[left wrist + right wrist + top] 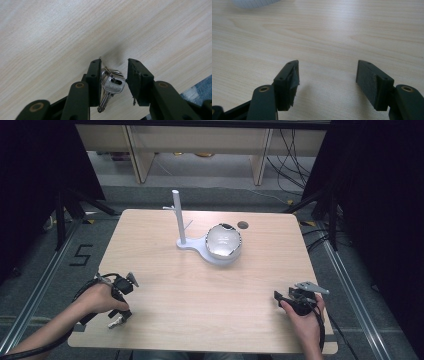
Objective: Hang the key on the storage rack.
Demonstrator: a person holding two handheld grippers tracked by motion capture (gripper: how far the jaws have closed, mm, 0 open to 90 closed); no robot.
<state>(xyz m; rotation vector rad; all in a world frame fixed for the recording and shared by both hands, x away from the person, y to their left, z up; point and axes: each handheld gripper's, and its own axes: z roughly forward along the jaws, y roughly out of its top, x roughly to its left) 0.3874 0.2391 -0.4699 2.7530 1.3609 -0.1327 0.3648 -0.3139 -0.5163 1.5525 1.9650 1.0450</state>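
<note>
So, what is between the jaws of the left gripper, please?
A small bunch of silver keys on a ring lies between the jaws of the left gripper, over the wooden table. One jaw covers part of the bunch, so its full number stays hidden.

silver keys (110,86) on ring, at table's (50,37) near-left edge
</note>
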